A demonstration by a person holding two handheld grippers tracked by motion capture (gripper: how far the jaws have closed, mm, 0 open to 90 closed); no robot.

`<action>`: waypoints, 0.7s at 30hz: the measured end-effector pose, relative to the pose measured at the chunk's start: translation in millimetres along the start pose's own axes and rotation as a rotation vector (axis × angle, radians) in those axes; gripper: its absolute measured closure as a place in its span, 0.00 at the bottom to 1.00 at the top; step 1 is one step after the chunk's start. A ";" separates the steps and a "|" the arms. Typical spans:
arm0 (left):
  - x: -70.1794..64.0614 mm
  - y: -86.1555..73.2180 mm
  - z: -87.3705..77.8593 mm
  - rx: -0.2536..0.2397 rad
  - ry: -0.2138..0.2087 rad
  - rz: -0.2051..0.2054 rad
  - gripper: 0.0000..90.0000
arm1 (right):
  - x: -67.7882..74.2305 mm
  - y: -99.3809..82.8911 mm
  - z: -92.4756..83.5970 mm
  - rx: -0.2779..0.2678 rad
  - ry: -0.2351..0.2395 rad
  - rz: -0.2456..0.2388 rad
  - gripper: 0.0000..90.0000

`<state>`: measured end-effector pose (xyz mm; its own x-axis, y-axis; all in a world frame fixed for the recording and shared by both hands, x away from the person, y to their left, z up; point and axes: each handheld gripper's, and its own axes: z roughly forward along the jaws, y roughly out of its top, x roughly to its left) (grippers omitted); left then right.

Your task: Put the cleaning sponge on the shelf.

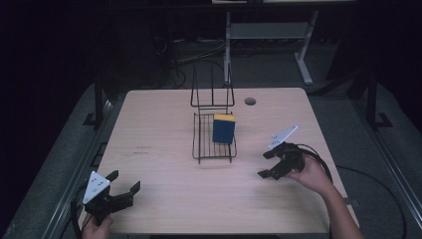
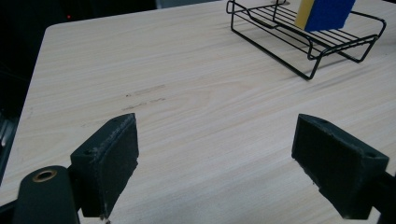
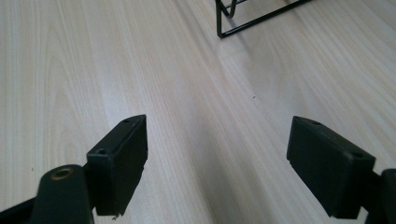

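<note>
Sponge (image 1: 224,129) well beyond parted jaws

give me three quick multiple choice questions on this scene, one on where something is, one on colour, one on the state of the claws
1. Where is the sponge?
A. in the wire rack
B. on the bare table
C. in a claw

2. What colours is the sponge?
A. red and white
B. blue and yellow
C. all green

3. How are the left claw and right claw?
A. both shut
B. one shut on the sponge
C. both open, holding nothing

Answers: 1 A, it stands on the rack's wires; 2 B, blue face, yellow edge; 3 C, jaws apart over bare wood.
</note>
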<state>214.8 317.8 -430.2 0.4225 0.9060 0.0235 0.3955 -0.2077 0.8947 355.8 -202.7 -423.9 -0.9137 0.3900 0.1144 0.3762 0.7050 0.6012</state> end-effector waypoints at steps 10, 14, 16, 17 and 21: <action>-0.1 -0.1 0.2 0.001 -0.001 -0.002 0.16 | 5.5 -10.9 -1.1 -0.005 0.000 0.027 0.22; -0.4 0.0 0.2 0.001 0.000 0.001 0.16 | 8.1 -14.3 -1.2 -0.005 0.002 0.033 0.22; -0.4 0.0 0.2 0.001 0.000 0.001 0.16 | 8.3 -14.9 -1.4 -0.007 0.002 0.025 0.22; -0.4 -0.1 0.1 0.001 0.000 0.000 0.16 | 9.4 -15.9 -2.8 -0.013 0.000 0.022 0.22; -0.6 0.0 0.3 0.001 -0.001 -0.001 0.16 | 11.6 -19.1 -6.8 -0.023 -0.003 0.029 0.22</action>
<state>214.8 317.1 -430.4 0.4227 0.9060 0.0225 0.3970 -0.2075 0.8940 336.9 -215.7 -428.7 -0.9020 0.4119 0.1293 0.3987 0.6798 0.6155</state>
